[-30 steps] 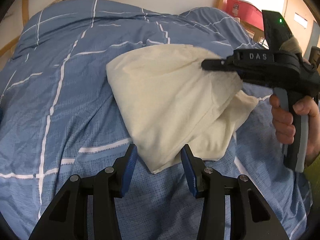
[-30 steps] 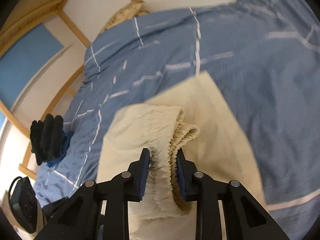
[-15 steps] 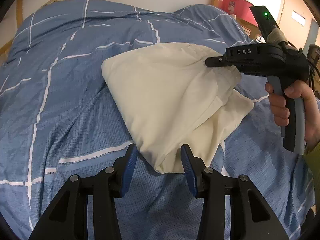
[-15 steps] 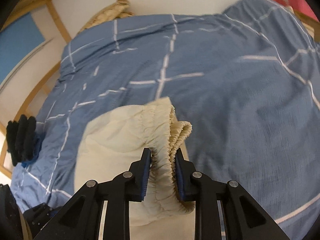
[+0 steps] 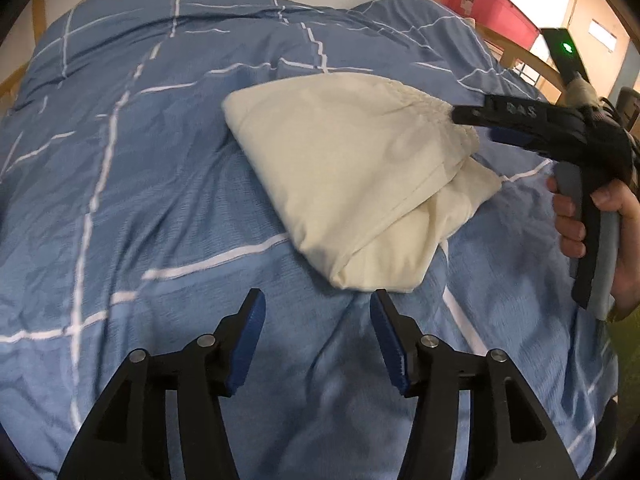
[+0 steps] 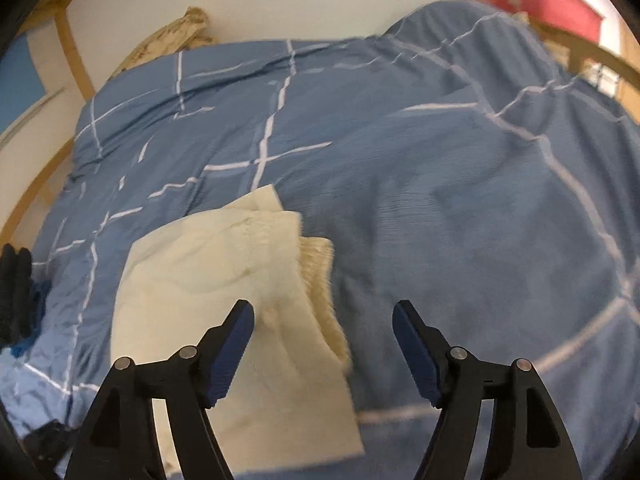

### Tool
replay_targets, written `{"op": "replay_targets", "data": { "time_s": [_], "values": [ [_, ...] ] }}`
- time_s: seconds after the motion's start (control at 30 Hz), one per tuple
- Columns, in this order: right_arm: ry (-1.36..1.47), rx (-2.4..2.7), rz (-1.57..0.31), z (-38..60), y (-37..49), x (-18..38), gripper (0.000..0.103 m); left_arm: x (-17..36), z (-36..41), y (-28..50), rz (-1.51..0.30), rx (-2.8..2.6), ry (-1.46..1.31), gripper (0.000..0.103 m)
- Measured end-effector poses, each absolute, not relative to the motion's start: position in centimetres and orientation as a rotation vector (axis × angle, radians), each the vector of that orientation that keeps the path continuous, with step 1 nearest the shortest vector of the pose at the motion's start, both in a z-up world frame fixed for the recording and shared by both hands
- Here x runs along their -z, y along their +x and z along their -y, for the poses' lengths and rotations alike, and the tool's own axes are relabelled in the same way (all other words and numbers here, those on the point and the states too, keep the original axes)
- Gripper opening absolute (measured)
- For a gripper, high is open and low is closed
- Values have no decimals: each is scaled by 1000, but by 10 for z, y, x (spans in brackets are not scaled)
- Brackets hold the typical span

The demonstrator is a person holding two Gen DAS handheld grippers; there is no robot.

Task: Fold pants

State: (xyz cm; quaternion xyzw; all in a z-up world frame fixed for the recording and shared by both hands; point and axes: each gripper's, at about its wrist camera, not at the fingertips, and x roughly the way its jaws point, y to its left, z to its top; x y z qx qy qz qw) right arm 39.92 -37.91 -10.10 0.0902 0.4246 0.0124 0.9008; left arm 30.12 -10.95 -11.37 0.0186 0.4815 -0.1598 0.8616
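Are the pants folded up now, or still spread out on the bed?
Folded. The cream pants lie as a compact layered bundle on the blue duvet, elastic waistband doubled on top; both tools are open and hold nothing.

blue checked duvet — covers bed; red bin — behind

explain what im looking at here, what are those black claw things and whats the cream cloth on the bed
The black claws are two hand-held grippers; a person works one in each hand, and each carries a camera looking along its fingers. One picture looks out from the left gripper, which is open and empty. It also shows the right gripper in the person's hand. The other looks out from the right gripper, also open. The cream cloth is a pair of pants, folded, lying on a blue checked duvet. Nothing is held.
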Motion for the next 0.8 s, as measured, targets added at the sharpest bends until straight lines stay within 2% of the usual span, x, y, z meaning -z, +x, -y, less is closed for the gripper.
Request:
{"op": "replay_targets", "data": {
  "time_s": [0.3,0.33,0.4,0.43,0.5,0.8],
  "values": [
    [149,-26,-794,374,338,75,72,85,88,289,-896,314,-34,54],
    [179,-19,-789,377,333,75,72,81,86,290,-876,304,-42,55],
    [278,24,-763,382,325,76,72,73,79,295,-833,273,-60,66],
    [327,40,-747,384,320,77,77,69,76,298,-818,259,-66,68],
    [441,92,-712,389,310,82,86,61,70,305,-802,238,-55,69],
    [723,67,-642,370,285,119,87,57,61,317,-767,267,70,72]
  ]
}}
